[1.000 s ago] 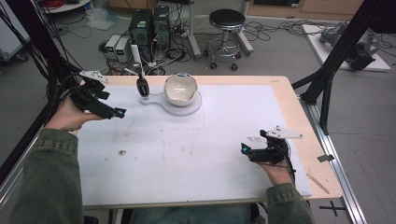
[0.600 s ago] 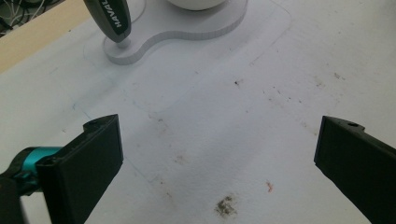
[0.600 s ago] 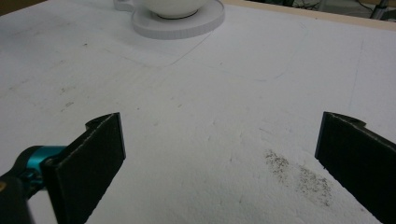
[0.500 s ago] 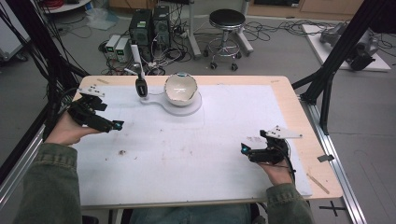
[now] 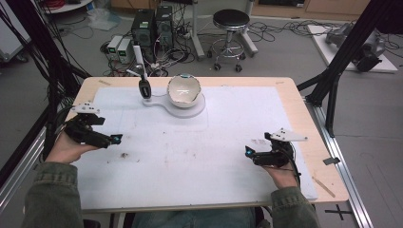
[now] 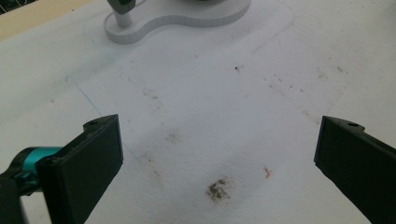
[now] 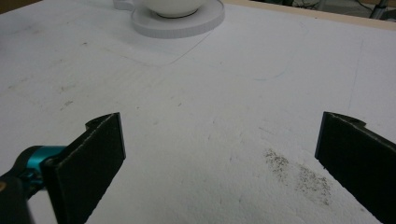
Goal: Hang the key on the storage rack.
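White bowl (image 5: 184, 89) sits untouched on its white stand (image 5: 164, 101); left gripper (image 5: 115, 138) and right gripper (image 5: 247, 152), jaws apart and empty, rest well apart from it, so nothing appears begun.

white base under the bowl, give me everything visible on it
The white base is a flat, thick slab, matte, plastic or foam by its look, lying flat on the white mat at the table's far middle. It has a round end and a narrower lobe joined by a curved neck. A pale bowl sits tilted on the round end; a black-handled tool stands upright on the lobe. Both grippers are apart from it.
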Demonstrator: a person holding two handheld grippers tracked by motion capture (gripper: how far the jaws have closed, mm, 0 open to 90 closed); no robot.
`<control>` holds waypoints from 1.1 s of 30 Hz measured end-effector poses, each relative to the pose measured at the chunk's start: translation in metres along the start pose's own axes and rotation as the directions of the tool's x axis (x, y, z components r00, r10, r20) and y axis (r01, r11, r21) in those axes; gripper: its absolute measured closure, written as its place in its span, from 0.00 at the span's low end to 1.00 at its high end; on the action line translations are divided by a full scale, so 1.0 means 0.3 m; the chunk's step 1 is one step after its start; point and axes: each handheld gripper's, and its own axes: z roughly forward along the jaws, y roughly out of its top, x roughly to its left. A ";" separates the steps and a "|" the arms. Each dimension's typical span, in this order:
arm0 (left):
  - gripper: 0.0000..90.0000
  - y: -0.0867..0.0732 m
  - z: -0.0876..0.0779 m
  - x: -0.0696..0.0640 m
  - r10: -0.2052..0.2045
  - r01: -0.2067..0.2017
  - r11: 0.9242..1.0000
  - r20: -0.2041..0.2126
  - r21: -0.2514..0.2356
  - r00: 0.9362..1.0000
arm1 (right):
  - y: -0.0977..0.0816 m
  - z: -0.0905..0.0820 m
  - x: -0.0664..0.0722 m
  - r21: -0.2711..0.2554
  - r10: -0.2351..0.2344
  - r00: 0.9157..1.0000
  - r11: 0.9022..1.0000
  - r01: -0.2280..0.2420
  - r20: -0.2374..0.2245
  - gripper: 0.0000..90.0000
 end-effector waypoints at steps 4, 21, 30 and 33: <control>0.02 -0.052 0.004 0.010 -0.020 0.019 0.999 -0.008 -0.032 1.000 | -0.001 0.001 0.003 0.004 0.001 1.000 1.000 -0.001 0.001 0.01; 0.02 -0.205 0.059 -0.022 -0.057 0.051 0.993 -0.058 -0.105 0.997 | -0.005 0.005 0.003 0.014 -0.006 1.000 1.000 0.006 0.002 0.01; 0.02 -0.266 0.051 -0.064 -0.056 0.046 0.989 -0.064 -0.143 0.996 | -0.007 0.010 -0.002 0.019 -0.006 1.000 1.000 0.006 -0.004 0.01; 0.02 -0.271 0.054 -0.063 -0.058 0.047 0.988 -0.072 -0.145 0.996 | -0.007 0.010 0.000 0.023 -0.006 1.000 1.000 0.006 -0.005 0.01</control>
